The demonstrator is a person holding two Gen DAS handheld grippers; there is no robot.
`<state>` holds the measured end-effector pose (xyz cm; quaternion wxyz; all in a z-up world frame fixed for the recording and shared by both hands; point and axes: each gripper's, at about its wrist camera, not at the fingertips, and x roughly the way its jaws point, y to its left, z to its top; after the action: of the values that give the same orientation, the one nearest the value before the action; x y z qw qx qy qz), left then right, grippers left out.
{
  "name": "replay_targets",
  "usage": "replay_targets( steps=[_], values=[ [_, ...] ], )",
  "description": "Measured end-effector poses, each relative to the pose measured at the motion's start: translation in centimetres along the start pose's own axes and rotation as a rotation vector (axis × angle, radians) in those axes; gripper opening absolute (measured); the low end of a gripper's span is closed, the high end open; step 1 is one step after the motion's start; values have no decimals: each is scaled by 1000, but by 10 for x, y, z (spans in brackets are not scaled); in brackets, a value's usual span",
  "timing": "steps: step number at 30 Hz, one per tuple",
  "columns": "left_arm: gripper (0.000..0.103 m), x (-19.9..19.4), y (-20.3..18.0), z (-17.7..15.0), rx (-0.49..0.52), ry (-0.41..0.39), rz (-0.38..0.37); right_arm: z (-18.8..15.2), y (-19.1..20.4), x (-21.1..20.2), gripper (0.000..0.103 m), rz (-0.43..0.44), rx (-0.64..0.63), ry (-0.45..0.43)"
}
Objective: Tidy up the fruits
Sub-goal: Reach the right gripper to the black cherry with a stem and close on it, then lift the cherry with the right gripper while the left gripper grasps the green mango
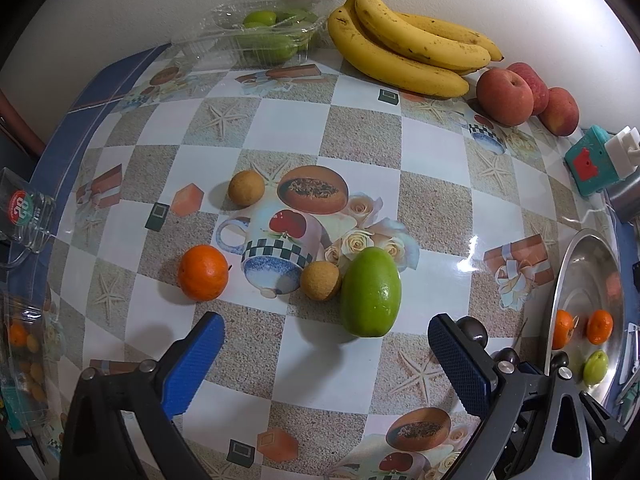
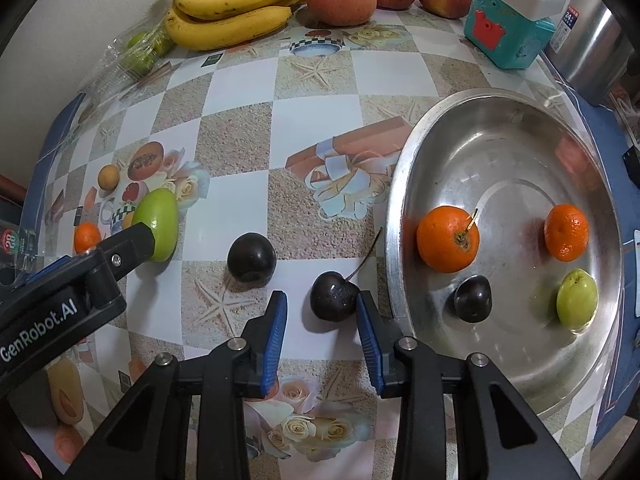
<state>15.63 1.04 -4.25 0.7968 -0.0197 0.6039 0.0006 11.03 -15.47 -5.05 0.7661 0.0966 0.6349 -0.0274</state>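
Note:
My left gripper (image 1: pixel 326 340) is open, low over the table, just short of a big green fruit (image 1: pixel 370 292) that lies between its blue fingers' line. A tangerine (image 1: pixel 203 273) and two small tan fruits (image 1: pixel 320 281) (image 1: pixel 246 187) lie nearby. My right gripper (image 2: pixel 322 316) is open with a dark stemmed cherry (image 2: pixel 334 296) between its fingertips, the right pad touching or nearly touching it. A second dark fruit (image 2: pixel 251 257) lies to the left. The steel bowl (image 2: pixel 404 184) holds two tangerines (image 2: pixel 447 239) (image 2: pixel 566 232), a dark fruit (image 2: pixel 473 298) and a small green fruit (image 2: pixel 577 298).
Bananas (image 1: pixel 404 40) and three peaches (image 1: pixel 505 96) lie along the back wall. A clear plastic box of green fruits (image 1: pixel 260 36) stands at the back left. A teal toy box (image 2: pixel 508 28) and a steel canister (image 2: pixel 592 44) stand behind the bowl. The table's left edge (image 1: pixel 52 152) is close.

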Motion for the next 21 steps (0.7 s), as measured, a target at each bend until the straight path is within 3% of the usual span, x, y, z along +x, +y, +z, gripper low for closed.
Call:
replay_targets(
  steps=[8, 21],
  values=[
    [103, 1, 2, 1, 0, 3, 3, 1, 5, 3, 24, -45, -3, -8],
    [103, 2, 5, 1, -18, 6, -4, 0, 2, 0, 24, -35, 4, -13]
  ],
)
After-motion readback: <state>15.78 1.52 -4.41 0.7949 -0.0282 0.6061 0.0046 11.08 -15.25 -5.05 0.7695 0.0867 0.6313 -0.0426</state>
